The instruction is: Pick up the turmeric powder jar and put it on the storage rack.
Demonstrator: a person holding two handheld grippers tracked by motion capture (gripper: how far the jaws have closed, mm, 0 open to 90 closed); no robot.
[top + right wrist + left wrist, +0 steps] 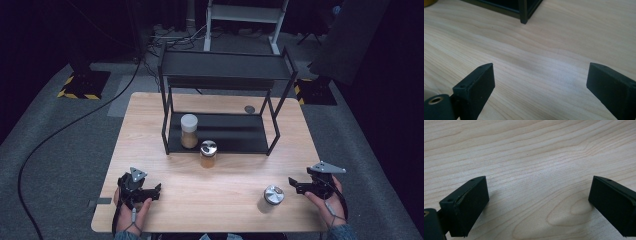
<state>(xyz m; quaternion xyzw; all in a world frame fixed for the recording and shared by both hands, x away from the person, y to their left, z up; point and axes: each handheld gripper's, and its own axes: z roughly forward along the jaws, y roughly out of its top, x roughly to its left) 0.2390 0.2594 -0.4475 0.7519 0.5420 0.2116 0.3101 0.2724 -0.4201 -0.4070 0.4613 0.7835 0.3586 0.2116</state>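
Observation:
A black two-tier rack (225, 70) stands at the far middle of the wooden table (150, 120). On its lower shelf sits a white-lidded jar (189, 131) of tan contents. A silver-lidded amber jar (208, 154) stands on the table just in front of the rack. Another silver-lidded jar (273, 195) stands near the front right. My right gripper (295, 185) is open just right of that jar, apart from it, with bare wood between its jaws (540, 70). My left gripper (158, 192) rests open at the front left over bare wood (537, 186).
One leg of the rack (523, 12) shows ahead in the right gripper view. A small round grey disc (249, 108) lies on the table behind the rack's lower shelf. Cables run over the dark floor (60, 130) to the left.

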